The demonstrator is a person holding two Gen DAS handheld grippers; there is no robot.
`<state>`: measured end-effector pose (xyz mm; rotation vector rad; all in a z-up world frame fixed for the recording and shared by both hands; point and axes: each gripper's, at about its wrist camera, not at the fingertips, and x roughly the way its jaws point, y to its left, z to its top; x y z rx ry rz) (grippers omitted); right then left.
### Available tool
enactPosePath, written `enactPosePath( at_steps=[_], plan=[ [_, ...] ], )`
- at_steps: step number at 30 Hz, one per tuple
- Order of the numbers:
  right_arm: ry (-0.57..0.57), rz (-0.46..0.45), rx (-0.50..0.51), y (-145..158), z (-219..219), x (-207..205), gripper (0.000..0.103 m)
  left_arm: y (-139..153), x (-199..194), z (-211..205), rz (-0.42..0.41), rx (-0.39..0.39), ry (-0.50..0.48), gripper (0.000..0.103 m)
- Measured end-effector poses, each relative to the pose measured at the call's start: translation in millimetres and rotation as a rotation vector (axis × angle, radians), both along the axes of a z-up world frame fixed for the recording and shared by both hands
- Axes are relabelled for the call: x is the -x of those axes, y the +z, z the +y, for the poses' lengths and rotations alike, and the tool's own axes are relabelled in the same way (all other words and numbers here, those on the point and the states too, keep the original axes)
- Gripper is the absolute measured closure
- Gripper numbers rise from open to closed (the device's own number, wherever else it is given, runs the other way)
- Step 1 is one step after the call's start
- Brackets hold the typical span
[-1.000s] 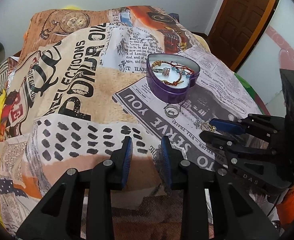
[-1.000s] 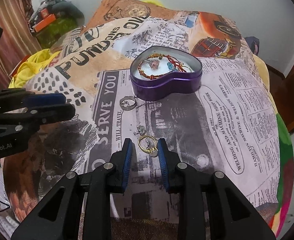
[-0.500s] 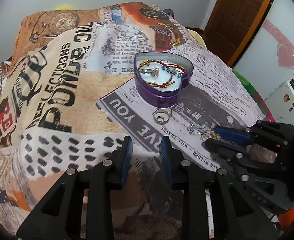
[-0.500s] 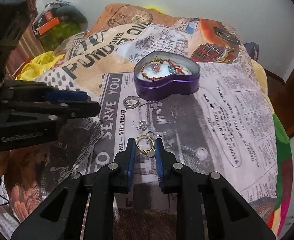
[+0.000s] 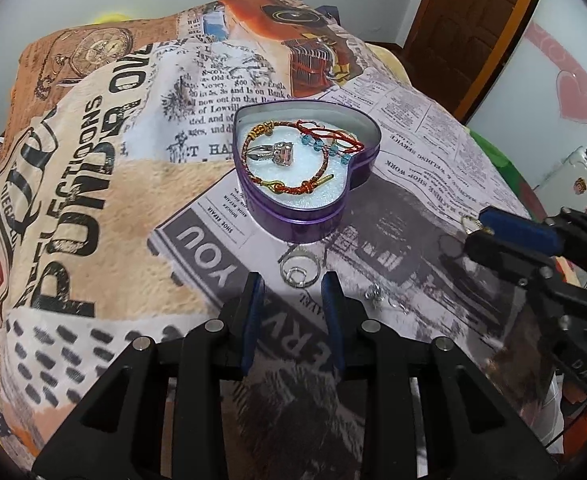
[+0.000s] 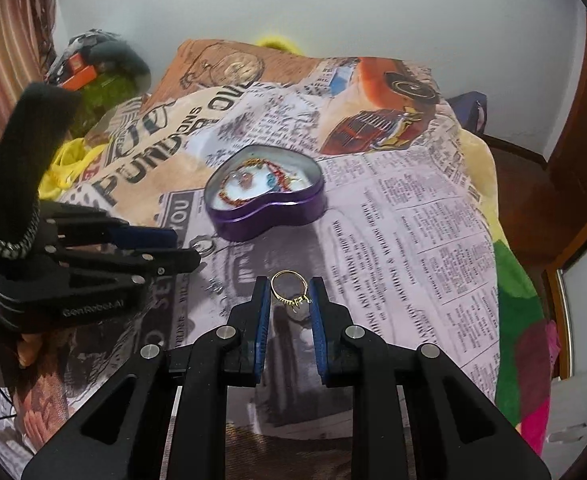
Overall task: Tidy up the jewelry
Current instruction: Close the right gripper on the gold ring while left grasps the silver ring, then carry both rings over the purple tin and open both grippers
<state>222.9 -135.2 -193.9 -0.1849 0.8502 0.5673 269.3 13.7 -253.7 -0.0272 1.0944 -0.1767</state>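
The right tool (image 6: 290, 300) grips a thin gold ring (image 6: 289, 288) between its blue pads, lifted clear of a bed's newspaper-print blanket (image 5: 93, 184). The left tool (image 5: 289, 300), jaws parted and empty, hovers over a silver ring (image 5: 299, 270) lying just beside the purple heart-shaped tin (image 5: 305, 168). Bracelets and a stone-set ring already rest inside the tin; the gold ring, the silver ring and a small silver earring (image 5: 374, 293) appear left to stow.
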Motion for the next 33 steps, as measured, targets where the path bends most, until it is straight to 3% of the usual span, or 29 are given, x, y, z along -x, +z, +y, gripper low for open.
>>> enactPosePath(
  at_steps=[11, 14, 20, 33],
  plan=[
    [-0.023, 0.011, -0.004, -3.8, -9.6, -8.4, 0.086, -2.6, -9.5, -4.3, -0.012, 0.034, -0.018, 0.074],
    [-0.023, 0.01, -0.005, -3.5, -9.6, -7.9, 0.086, -1.6, -7.4, -4.1, -0.014, 0.047, -0.027, 0.082],
    [-0.014, 0.002, -0.01, 0.5, -6.7, -3.8, 0.086, 6.1, 5.5, -1.9, -0.051, 0.042, -0.022, 0.082],
    [-0.028, -0.039, -0.05, 23.6, -0.3, -6.3, 0.086, 53.2, 20.8, 20.7, -0.168, 0.041, 0.03, 0.082]
  ],
)
